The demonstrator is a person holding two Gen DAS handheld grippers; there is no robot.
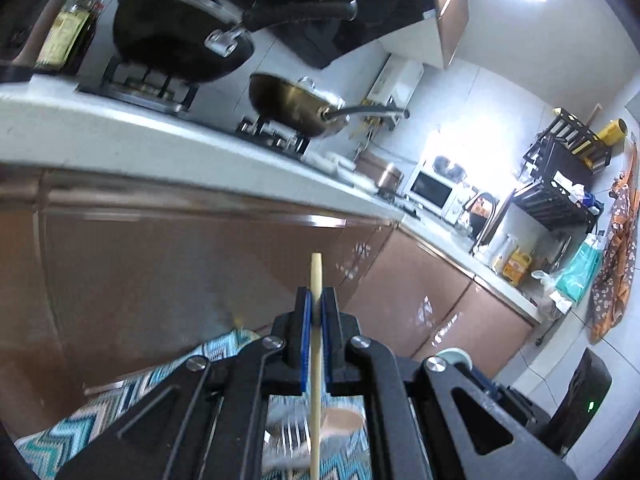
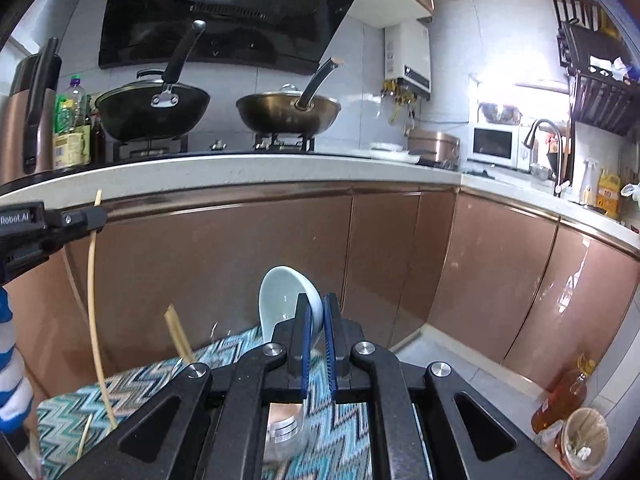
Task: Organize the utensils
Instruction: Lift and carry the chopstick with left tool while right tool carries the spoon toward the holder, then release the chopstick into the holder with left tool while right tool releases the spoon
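Left gripper [image 1: 316,312] pinches a single wooden chopstick [image 1: 316,344] near its upper end, tip poking out at 12 o'clock from the jaws, the rest hanging down toward the zigzag cloth [image 1: 120,408]. In the right wrist view the same chopstick [image 2: 93,300] shows at 9 o'clock, lifted, long and slightly bowed by the lens. Judged light, stiff, thin and smooth, so it can pivot or slide in the pads; a grip nearer the middle would steady it.

Right gripper [image 2: 318,320] is closed on a pale ceramic soup spoon [image 2: 286,296], bowl sticking up at 12 o'clock, jaws clamping what looks like the neck or handle. Glazed ceramic: likely slippery, heavier, chips if dropped; set it down gently.

More chopsticks [image 2: 180,336] lean at 8 o'clock over the cloth. A fork [image 1: 290,436] lies blurred below the left jaws at 6 o'clock.
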